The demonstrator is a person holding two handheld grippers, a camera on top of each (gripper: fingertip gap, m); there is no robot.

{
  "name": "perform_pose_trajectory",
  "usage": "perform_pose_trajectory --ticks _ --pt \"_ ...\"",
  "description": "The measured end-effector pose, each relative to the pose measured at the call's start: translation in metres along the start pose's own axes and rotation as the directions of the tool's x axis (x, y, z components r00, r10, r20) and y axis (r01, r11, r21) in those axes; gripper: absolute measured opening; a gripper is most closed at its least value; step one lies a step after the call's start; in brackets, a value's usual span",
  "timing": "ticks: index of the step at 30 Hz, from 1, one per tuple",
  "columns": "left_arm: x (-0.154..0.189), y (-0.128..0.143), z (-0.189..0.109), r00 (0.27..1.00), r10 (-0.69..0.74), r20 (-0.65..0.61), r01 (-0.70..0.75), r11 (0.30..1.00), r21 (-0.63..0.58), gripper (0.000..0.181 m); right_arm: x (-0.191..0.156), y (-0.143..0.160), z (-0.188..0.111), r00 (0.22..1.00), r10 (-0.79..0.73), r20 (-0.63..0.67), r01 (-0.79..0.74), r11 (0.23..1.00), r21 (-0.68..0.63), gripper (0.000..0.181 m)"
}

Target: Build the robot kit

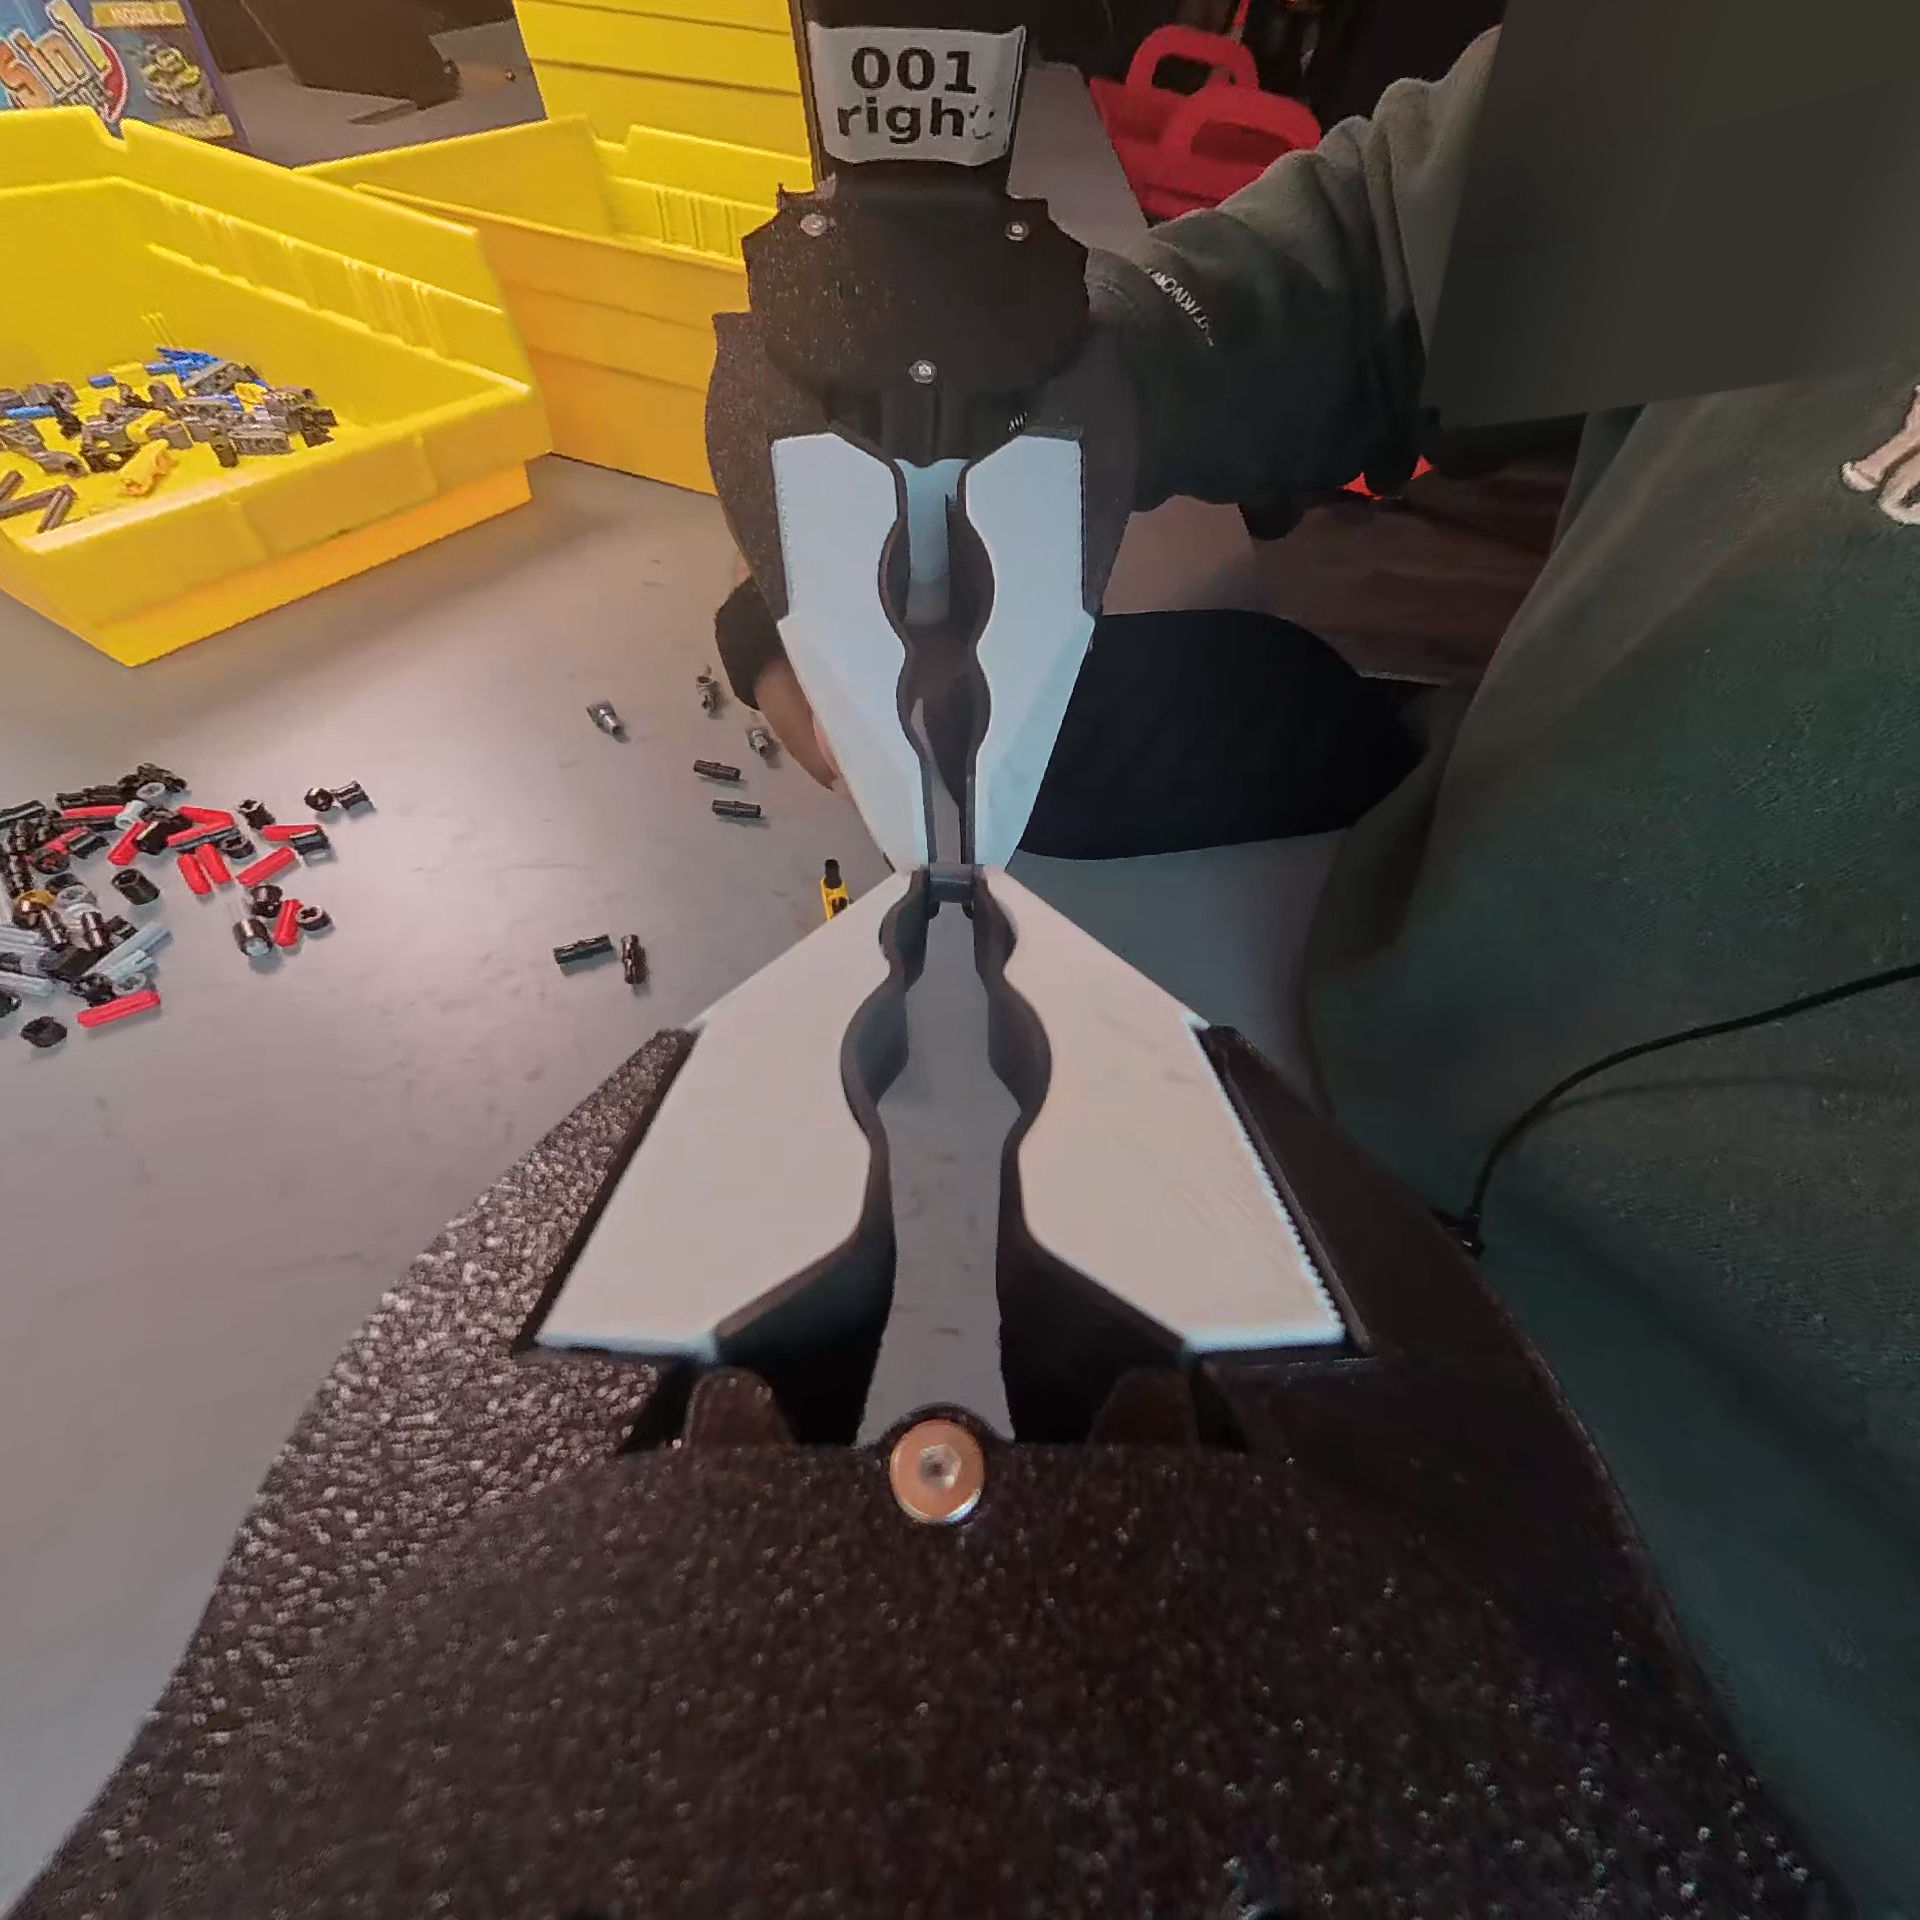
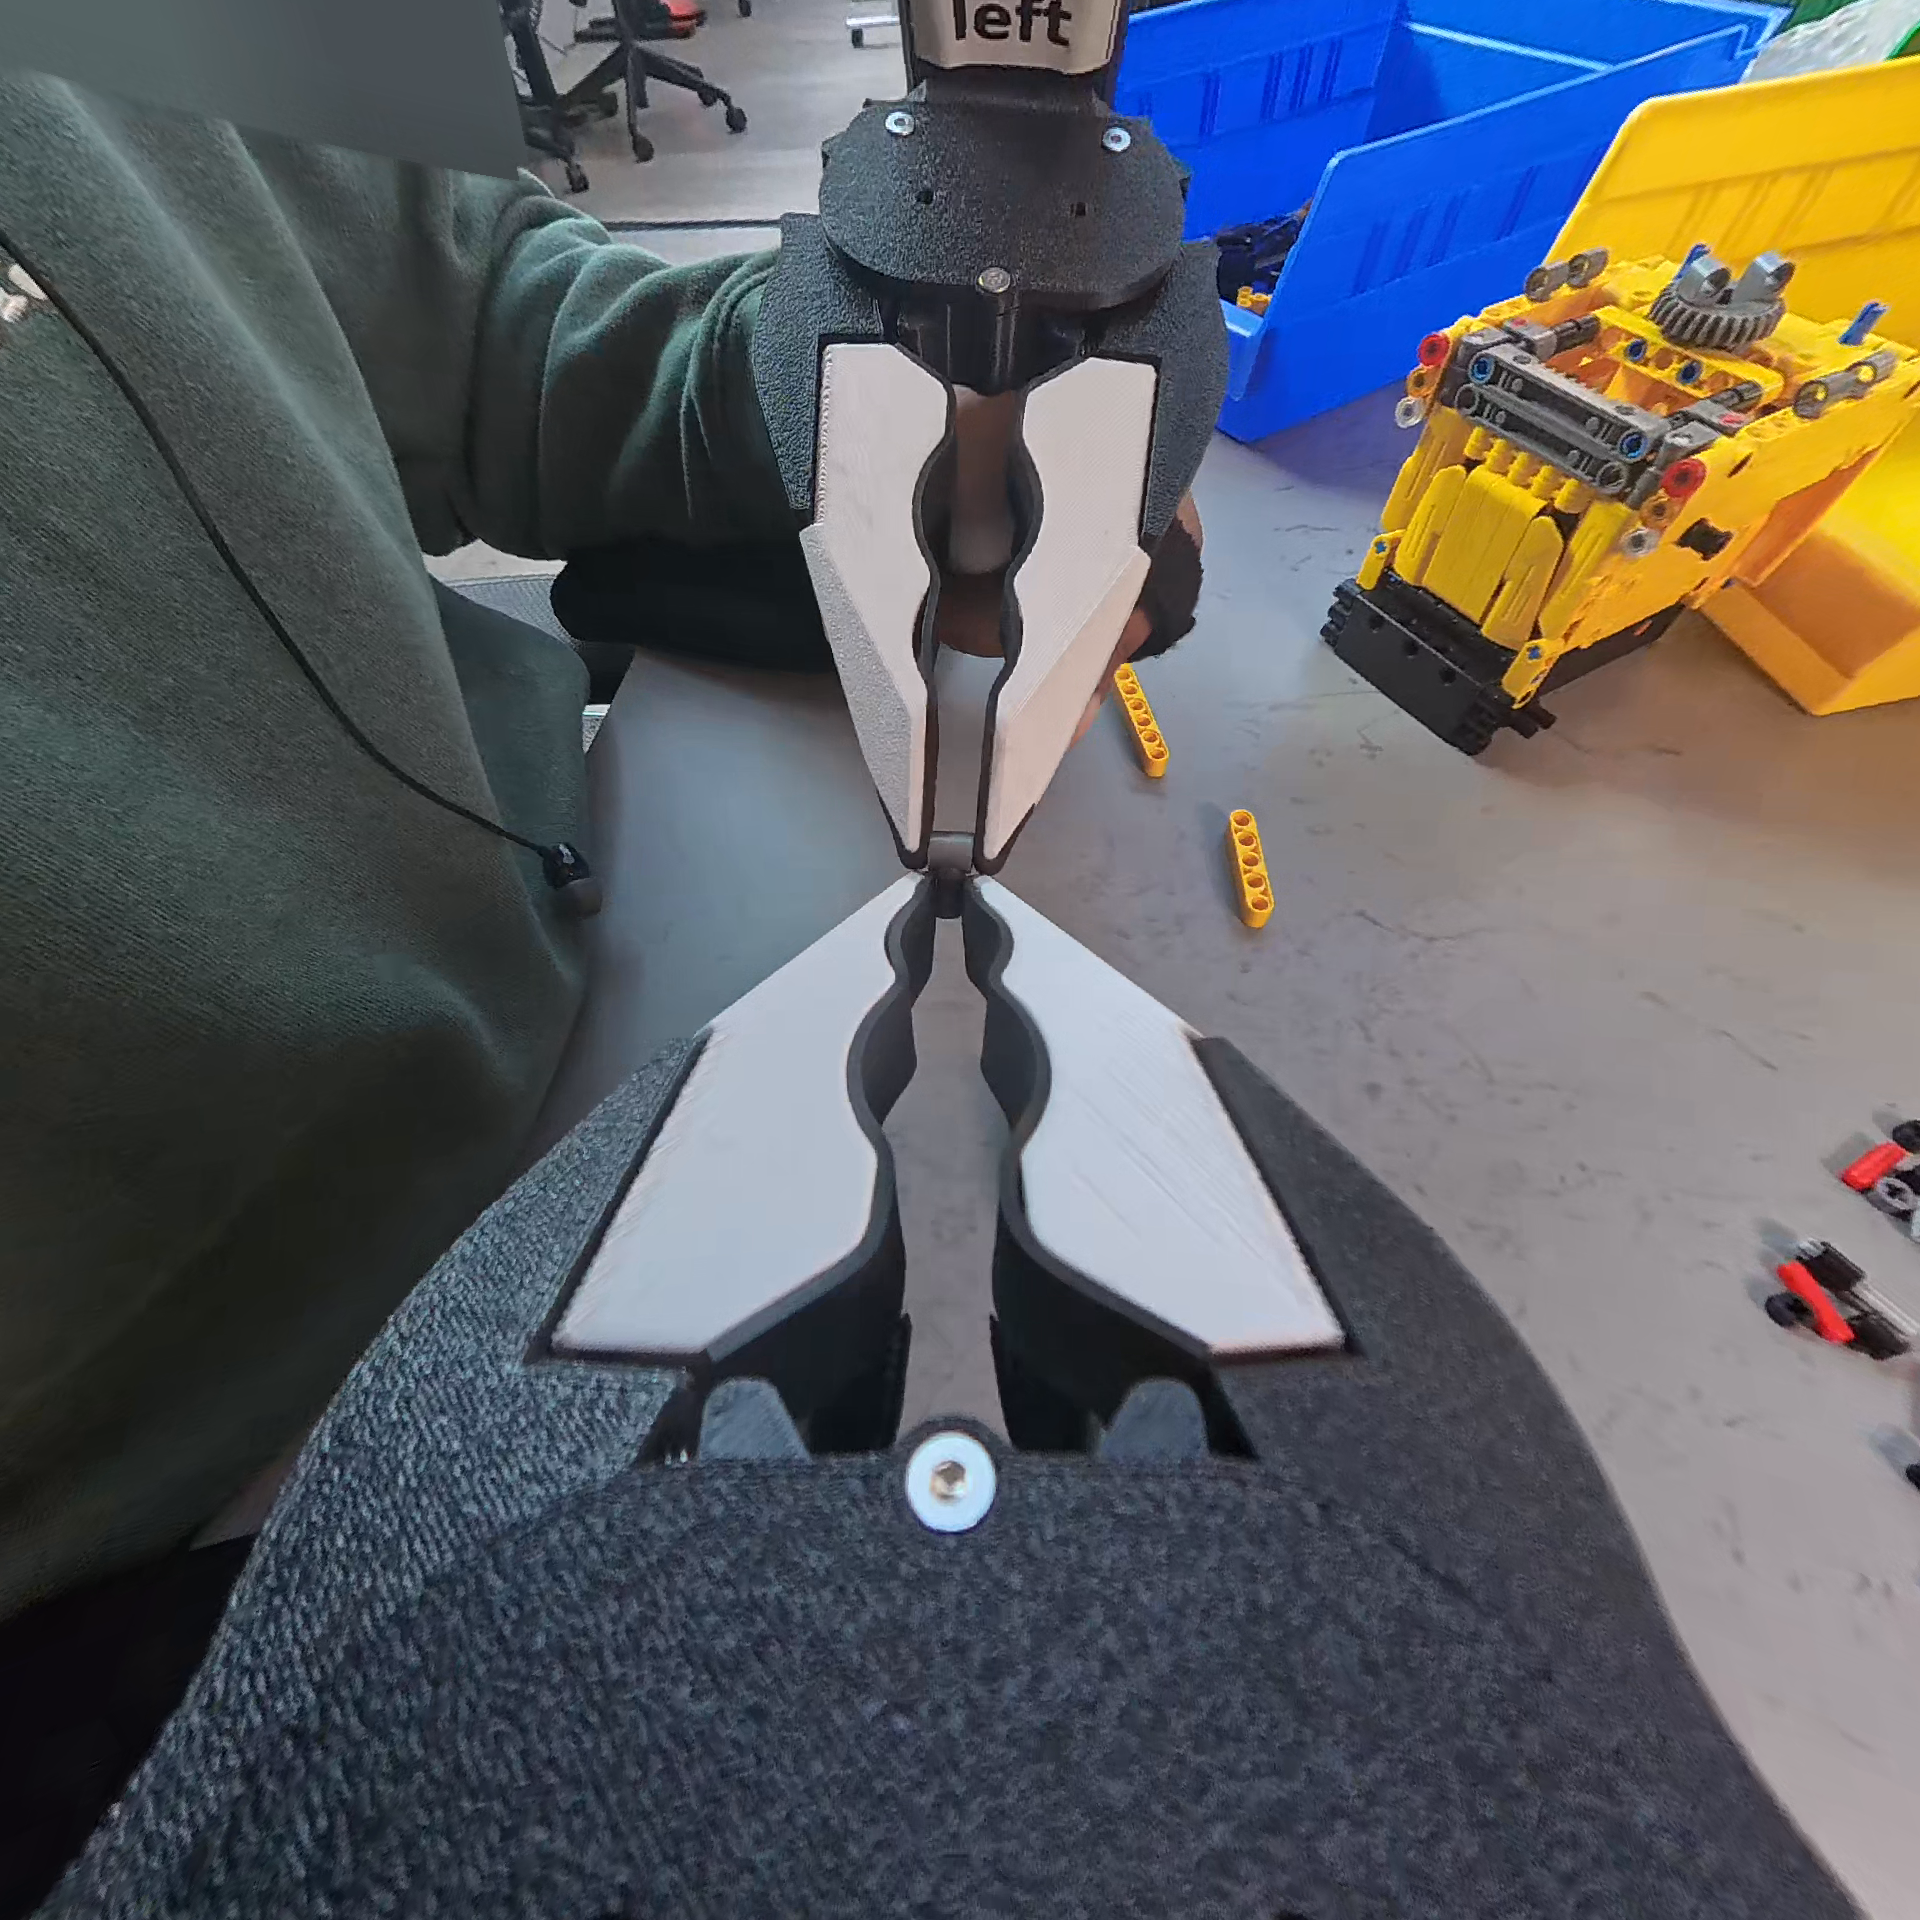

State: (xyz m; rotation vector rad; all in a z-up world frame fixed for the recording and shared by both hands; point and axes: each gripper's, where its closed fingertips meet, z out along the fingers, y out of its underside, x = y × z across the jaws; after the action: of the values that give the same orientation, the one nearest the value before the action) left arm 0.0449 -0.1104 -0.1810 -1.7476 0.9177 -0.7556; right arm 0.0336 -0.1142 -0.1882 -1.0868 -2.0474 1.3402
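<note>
My two grippers meet tip to tip above the grey table (image 1: 312, 1143). My left gripper (image 1: 951, 885) is shut on a small grey connector piece (image 1: 954, 881), which also shows in the right wrist view (image 2: 948, 854). My right gripper (image 2: 948, 898) is shut on a small dark pin (image 2: 948, 900) that touches the grey piece end to end. In the left wrist view the right gripper (image 1: 948, 854) comes down from the top, held by a gloved hand (image 1: 1247, 395). In the right wrist view the left gripper (image 2: 948, 847) comes down from the top.
Yellow bins (image 1: 260, 540) stand at the left, one holding small parts. Loose black, red and grey pieces (image 1: 135, 894) lie on the table. A yellow toy truck model (image 2: 1600, 468), blue bins (image 2: 1403, 208) and two yellow beams (image 2: 1250, 868) lie right. A person in a green sweatshirt (image 2: 208, 727) sits close. My two grippers' fingertips are within a few centimetres of each other. Both grippers' tips are roughly 20 cm from the yellow toy truck model (image 2: 1600, 468).
</note>
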Motion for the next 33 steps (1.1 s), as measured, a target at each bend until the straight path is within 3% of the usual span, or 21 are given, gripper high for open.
perform_pose_trajectory --ticks 2,6,10,15,19,33 --pt "-0.005 0.002 0.001 1.000 -0.019 0.022 0.020 1.000 -0.020 0.007 0.005 0.003 -0.001 0.999 -0.024 -0.028 0.023 1.000 -0.019 0.005" --pt "-0.023 0.022 -0.001 0.991 -0.087 0.099 0.098 0.989 -0.111 0.007 0.020 0.051 -0.016 0.993 -0.100 -0.055 0.079 0.950 -0.301 0.030" --pt "-0.026 0.037 0.003 0.986 -0.120 0.114 0.139 0.973 -0.184 0.007 0.031 0.081 -0.023 0.989 -0.079 -0.122 0.023 0.912 -0.408 0.028" --pt "-0.025 0.052 0.009 0.988 -0.110 0.109 0.135 0.958 -0.253 0.007 0.022 0.090 -0.013 0.976 -0.045 -0.213 -0.053 0.900 -0.432 0.008" --pt "-0.021 0.060 0.010 0.994 -0.082 0.076 0.101 0.950 -0.296 0.007 0.013 0.086 -0.006 0.953 0.004 -0.303 -0.136 0.898 -0.418 0.010" --pt "-0.026 0.068 0.019 0.998 0.060 -0.018 -0.061 0.896 -0.440 0.007 0.019 0.081 0.002 0.981 0.000 -0.196 -0.076 0.921 -0.381 0.008"
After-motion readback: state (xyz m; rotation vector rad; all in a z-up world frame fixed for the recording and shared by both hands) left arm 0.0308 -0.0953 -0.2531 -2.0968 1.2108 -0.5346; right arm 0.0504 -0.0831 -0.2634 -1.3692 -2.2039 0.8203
